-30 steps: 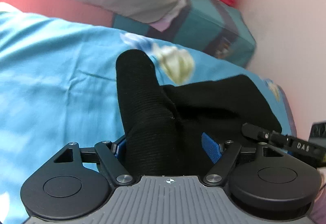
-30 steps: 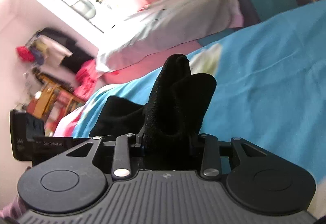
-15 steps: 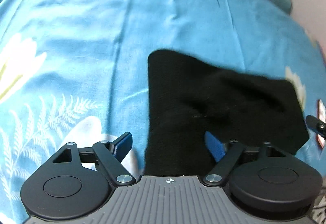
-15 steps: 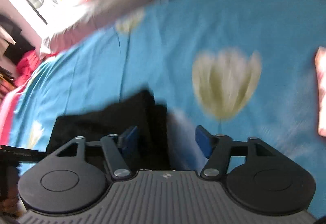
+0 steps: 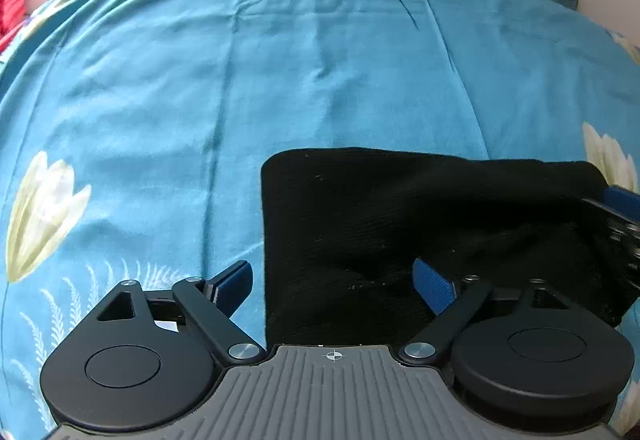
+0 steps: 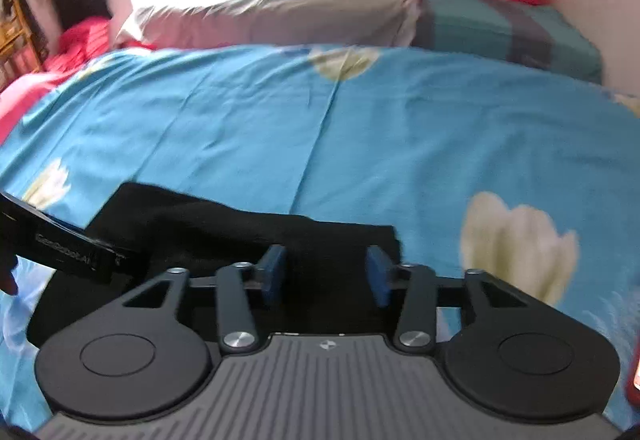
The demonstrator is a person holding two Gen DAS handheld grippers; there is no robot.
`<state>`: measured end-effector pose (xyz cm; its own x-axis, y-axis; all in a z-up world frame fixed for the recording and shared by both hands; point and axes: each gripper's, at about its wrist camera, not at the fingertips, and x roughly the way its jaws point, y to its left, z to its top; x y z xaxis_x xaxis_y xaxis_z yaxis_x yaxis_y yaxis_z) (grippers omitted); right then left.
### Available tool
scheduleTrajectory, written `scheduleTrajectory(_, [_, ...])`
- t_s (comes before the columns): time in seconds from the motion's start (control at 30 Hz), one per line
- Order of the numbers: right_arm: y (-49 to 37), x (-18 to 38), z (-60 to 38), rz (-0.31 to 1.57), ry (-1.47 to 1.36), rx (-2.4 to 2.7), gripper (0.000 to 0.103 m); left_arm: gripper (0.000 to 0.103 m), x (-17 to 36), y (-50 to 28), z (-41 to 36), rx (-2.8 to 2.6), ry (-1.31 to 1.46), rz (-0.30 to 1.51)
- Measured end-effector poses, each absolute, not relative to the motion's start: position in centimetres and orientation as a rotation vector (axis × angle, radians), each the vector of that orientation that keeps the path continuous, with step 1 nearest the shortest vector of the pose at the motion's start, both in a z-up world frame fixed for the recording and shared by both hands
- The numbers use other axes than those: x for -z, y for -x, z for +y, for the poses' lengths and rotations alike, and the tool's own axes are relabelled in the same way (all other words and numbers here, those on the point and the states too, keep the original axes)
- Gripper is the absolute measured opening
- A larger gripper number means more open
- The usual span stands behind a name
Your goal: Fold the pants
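Near the front edge of the bed, on the blue flower-printed cotton sheet, the black knitted pants are laid as a folded rectangle, its long axis running side to side across both views. The left gripper is held over the bundle's left end, its jaws spread wide and closed on nothing — the left blue pad is seen over bare sheet, the right one over cloth. The right gripper is held over the bundle's right end with jaws likewise apart and empty; dark fabric lies between and beneath them. Each end of the bundle is thus nearest its own gripper. A further fold, it is judged, would be made across the long axis — one short end carried over the other. The grey pillow lies well apart at the bed's far edge.
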<state>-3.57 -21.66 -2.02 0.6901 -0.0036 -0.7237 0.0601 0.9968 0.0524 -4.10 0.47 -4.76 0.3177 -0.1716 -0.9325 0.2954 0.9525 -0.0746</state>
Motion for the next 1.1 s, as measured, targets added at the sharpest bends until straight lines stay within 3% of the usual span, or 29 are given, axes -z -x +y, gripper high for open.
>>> scheduleTrajectory(0.5, [9.5,4.3,-23.8,0.924,-0.213,0.104,0.056,0.103,4.4,5.2,1.8,0.301,-0.13,1.217])
scheduleTrajectory(0.93, [11.1,4.9,-24.5,0.978,-0.305,0.142,0.073,0.103,3.1,8.2,4.9,0.301,-0.124,1.203])
scheduleTrajectory(1.1, [12.6,6.8,-24.0,1.079,-0.221,0.206,0.07,0.103,2.5,9.4,5.9,0.3,-0.112,1.198])
